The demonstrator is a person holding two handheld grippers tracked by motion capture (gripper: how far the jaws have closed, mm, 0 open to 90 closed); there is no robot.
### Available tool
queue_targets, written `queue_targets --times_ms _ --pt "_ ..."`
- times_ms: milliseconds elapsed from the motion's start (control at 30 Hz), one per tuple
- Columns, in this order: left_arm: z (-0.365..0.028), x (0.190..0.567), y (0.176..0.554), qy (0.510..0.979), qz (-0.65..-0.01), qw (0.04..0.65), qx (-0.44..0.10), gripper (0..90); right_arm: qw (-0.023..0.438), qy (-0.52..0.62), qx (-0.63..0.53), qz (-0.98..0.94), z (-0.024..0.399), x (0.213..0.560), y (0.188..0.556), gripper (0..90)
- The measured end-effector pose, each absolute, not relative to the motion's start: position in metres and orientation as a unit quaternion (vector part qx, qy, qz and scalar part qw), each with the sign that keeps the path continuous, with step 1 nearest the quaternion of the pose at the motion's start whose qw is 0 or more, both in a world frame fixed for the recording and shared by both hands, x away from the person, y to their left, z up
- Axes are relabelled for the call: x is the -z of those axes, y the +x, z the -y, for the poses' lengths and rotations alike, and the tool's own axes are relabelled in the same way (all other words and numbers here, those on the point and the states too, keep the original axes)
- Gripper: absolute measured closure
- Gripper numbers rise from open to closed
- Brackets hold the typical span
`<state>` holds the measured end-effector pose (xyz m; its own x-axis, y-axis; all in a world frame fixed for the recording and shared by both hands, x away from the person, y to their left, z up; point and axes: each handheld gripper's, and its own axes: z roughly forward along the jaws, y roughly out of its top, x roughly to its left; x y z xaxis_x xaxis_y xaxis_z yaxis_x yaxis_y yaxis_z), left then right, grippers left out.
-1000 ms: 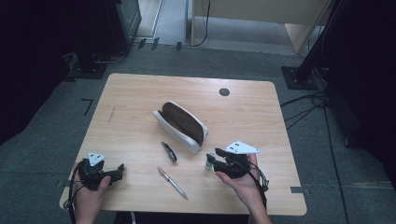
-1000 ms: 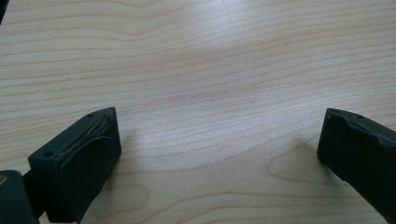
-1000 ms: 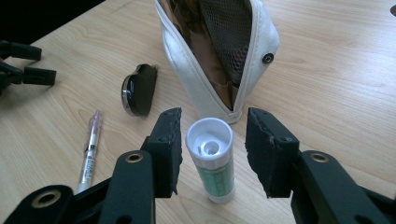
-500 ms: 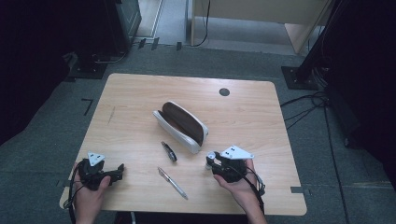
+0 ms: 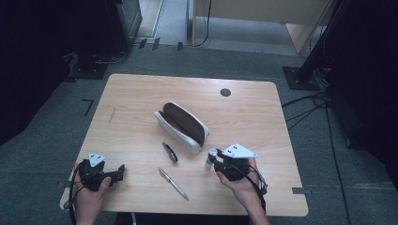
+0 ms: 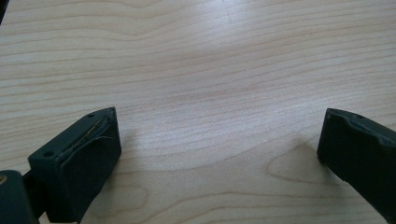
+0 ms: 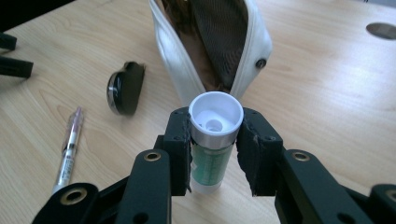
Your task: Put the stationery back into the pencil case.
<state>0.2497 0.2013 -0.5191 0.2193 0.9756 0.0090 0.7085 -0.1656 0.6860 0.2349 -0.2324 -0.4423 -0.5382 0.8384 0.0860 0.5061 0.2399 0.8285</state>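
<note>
Item: small green tube [image 7: 212, 154], upright on table [image 5: 141, 131], right tool [image 7: 214, 149] just closing onto it; left tool [image 6: 215, 154] open, idle; next, lift into pouch [image 7: 219, 42].

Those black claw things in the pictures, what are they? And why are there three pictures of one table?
They are tongs, tools that a person squeezes by hand. One picture looks down from above onto the wooden table: you see the person's two hands, with the left tongs and the right tongs. The other two pictures come from little cameras riding on the tongs, looking along their black jaws. On the table lie an open white pencil case, a small dark clip-like object and a pen. The left tongs are wide open over bare wood, holding nothing. The right tongs have just been closing around a small tube with a green label and a white cap, standing upright right in front of the case. Their pads look pressed against its sides.
</note>
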Motion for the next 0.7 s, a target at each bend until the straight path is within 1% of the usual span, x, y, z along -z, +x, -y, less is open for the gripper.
queue_targets --times_ms 433,700 --pt "-0.201 0.519 0.250 0.726 -0.580 0.286 -0.234 0.0 0.210 0.429 -0.452 -0.753 0.230 0.409 0.251 66.2" --pt "-0.201 0.519 0.250 0.727 -0.579 0.285 -0.234 0.0 0.218 0.416 -0.460 -0.753 0.219 0.392 0.265 66.2"
